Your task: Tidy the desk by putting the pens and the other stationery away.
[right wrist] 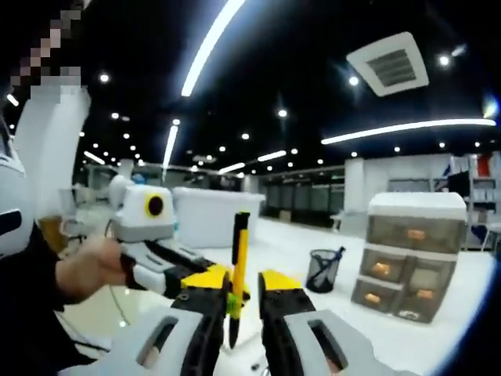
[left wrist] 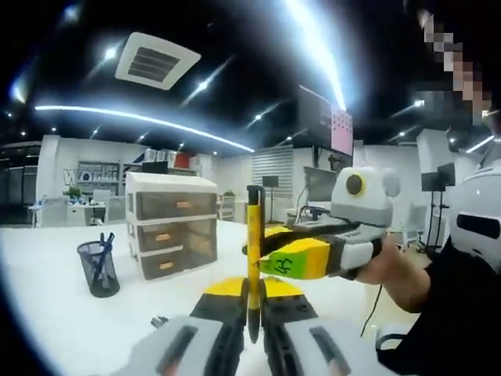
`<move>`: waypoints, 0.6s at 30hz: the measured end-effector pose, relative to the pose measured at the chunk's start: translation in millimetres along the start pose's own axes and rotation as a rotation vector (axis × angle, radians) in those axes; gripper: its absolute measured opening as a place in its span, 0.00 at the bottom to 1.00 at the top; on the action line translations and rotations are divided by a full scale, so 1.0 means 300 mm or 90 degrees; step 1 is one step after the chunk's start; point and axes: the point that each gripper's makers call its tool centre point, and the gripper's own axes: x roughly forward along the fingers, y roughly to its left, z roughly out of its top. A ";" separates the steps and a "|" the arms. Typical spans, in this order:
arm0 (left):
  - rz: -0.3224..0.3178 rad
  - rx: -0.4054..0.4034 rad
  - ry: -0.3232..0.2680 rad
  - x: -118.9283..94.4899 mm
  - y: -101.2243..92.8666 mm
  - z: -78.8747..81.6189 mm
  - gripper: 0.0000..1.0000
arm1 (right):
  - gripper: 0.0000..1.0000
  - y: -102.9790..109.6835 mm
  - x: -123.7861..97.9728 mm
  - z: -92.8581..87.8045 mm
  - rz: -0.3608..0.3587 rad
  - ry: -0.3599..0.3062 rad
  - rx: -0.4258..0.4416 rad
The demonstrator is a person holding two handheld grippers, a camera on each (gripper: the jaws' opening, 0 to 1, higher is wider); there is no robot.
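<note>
Both grippers, left gripper (left wrist: 254, 309) and right gripper (right wrist: 235, 301), clamp one yellow pen (left wrist: 254, 266) upright mid-air; mesh cup (left wrist: 99, 268) already holds pens, so it's partway done

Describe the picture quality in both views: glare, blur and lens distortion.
Left gripper view: ceiling light strips bow into arcs from the fisheye lens, glare washes out the white desk, the pen is fairly sharp. Right gripper view: the same curved light streaks, the drawer unit leans and softens near the edge, the pen holder is slightly blurred.
</note>
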 end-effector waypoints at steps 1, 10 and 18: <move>0.008 0.008 0.002 -0.002 0.010 -0.001 0.07 | 0.24 -0.008 -0.006 0.003 -0.006 -0.006 0.006; 0.046 0.019 0.009 -0.031 0.089 0.005 0.07 | 0.35 -0.066 -0.080 -0.013 -0.036 -0.020 0.048; 0.065 0.055 0.013 -0.026 0.188 0.087 0.07 | 0.39 -0.117 -0.213 -0.098 -0.068 0.000 0.090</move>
